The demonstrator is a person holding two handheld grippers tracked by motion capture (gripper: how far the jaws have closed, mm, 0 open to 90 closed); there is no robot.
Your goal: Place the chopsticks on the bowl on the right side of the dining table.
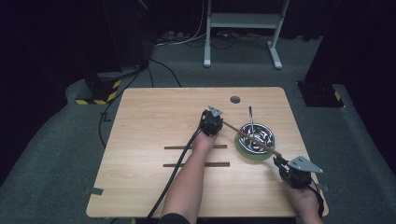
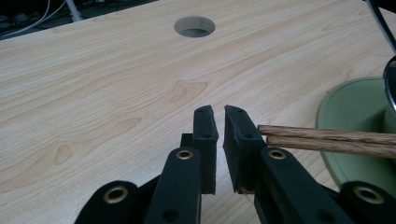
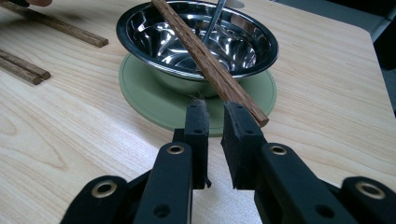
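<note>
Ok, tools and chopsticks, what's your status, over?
Left tool shut, empty. Right tool shut, empty. Chopsticks across bowl, ends beside tools. Metal utensil in bowl.

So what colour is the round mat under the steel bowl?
Pale sage green. The mat shows best in the right gripper view, under the bowl.

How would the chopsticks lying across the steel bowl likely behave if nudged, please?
The chopsticks look stiff and light. Resting only on the bowl rim, they could slide on the polished steel or tip off, though their squarish section should resist rolling.
</note>
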